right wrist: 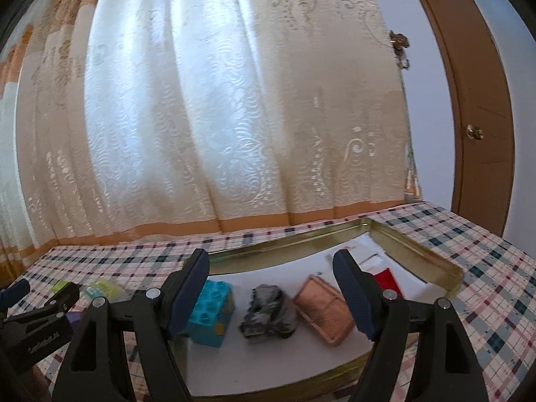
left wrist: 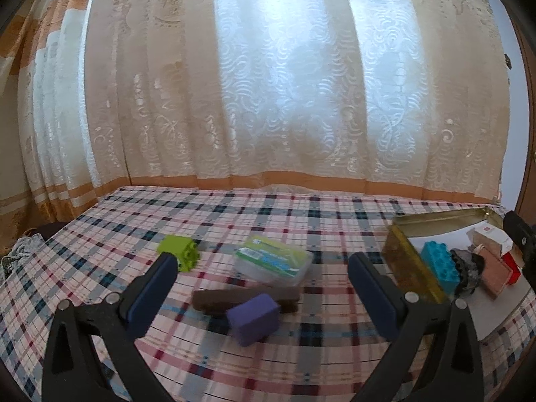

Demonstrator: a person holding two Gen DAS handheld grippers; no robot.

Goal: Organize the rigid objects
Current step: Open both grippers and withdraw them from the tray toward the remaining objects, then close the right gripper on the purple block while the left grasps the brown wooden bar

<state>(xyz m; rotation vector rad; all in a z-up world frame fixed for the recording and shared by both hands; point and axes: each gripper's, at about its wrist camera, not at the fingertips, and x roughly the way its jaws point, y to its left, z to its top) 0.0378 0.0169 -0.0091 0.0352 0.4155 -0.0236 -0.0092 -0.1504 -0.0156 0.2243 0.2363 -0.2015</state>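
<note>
My left gripper [left wrist: 263, 276] is open above the plaid cloth. Between and just beyond its fingers lie a purple block [left wrist: 253, 323], a dark brown bar [left wrist: 246, 298] and a clear plastic box with a green label [left wrist: 273, 261]. A lime green toy brick [left wrist: 179, 251] sits near the left fingertip. My right gripper [right wrist: 271, 269] is open over a gold tin tray [right wrist: 432, 254]. The tray holds a turquoise brick [right wrist: 211, 315], a dark grey lump [right wrist: 268, 313], a copper-coloured flat case [right wrist: 323, 313] and a red item [right wrist: 387, 279]. Nothing is held.
The plaid-covered table [left wrist: 301, 214] ends at a patterned curtain [left wrist: 268, 83] at the back. A brown door [right wrist: 479, 117] with a knob stands at the right. The left gripper's body [right wrist: 37, 321] shows at the left of the right wrist view.
</note>
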